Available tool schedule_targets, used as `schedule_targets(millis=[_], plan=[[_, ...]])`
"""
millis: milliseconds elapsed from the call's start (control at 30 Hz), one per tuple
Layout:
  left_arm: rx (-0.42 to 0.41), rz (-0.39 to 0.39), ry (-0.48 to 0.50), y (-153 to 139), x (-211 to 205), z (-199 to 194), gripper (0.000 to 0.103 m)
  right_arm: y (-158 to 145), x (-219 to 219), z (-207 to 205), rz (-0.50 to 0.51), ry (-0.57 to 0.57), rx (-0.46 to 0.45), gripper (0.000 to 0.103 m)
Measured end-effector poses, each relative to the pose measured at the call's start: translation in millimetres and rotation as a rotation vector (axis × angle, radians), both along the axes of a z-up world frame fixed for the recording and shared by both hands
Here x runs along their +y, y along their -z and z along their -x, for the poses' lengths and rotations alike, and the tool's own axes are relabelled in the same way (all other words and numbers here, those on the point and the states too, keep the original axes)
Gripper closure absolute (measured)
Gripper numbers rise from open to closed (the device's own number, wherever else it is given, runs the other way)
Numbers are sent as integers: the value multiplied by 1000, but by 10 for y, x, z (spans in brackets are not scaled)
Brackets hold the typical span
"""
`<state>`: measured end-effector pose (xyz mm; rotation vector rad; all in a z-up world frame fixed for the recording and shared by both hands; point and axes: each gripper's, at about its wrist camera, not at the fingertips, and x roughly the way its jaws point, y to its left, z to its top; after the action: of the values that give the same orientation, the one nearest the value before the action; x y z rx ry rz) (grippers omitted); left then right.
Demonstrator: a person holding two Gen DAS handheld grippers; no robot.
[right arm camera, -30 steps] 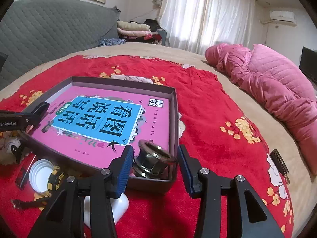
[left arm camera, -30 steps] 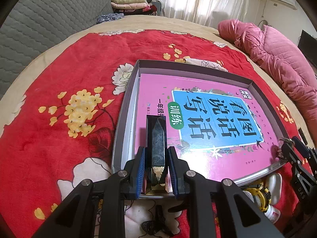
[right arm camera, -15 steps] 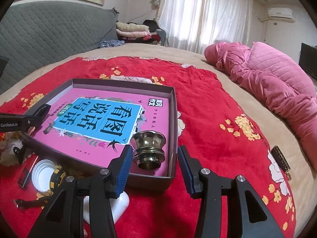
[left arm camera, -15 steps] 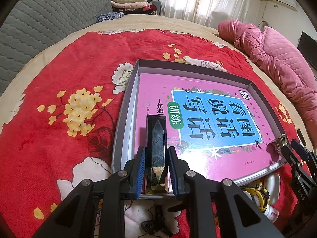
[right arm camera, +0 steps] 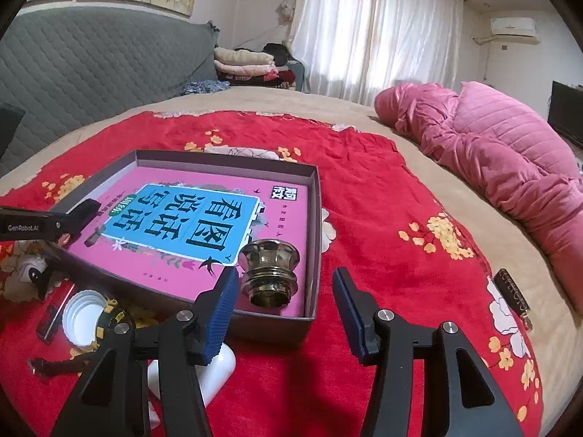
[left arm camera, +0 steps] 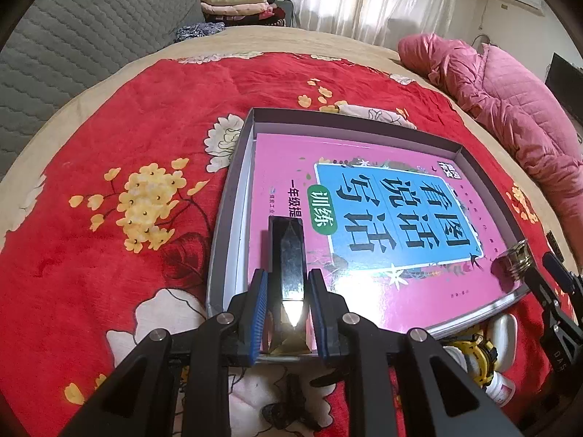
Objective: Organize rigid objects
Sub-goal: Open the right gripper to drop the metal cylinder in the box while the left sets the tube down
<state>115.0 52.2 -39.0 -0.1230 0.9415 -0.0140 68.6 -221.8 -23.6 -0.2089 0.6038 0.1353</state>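
A grey shallow box (left arm camera: 233, 196) (right arm camera: 314, 196) lies on the red floral bedspread with a pink and blue book (left arm camera: 379, 211) (right arm camera: 182, 215) inside. My left gripper (left arm camera: 288, 291) is shut on a dark pointed crystal block (left arm camera: 289, 266), held over the box's near left corner. My right gripper (right arm camera: 284, 291) is open just in front of the box's near right corner. A smoky glass knob (right arm camera: 269, 273) lies on its side on the book there, free between and beyond the pads; it also shows in the left wrist view (left arm camera: 515, 258).
In front of the box lie a white bottle (right arm camera: 215, 367), a white cap (right arm camera: 82, 317), a yellow tape measure (left arm camera: 473, 357) and a dark clip (right arm camera: 58, 364). A small dark tag (right arm camera: 512, 291) lies on the bedspread to the right. A pink quilt (right arm camera: 492, 153) is at the far right.
My right gripper has opened wider and drawn back, leaving the glass knob lying in the box corner. My left gripper has kept still with the crystal block.
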Motion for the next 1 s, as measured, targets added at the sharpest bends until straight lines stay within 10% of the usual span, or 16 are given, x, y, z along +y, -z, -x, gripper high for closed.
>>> schedule_targets(millis=[1000], plan=[[-10,99,-17,-82,153,78,75,-29,-106,19,-32,11,-2,42]])
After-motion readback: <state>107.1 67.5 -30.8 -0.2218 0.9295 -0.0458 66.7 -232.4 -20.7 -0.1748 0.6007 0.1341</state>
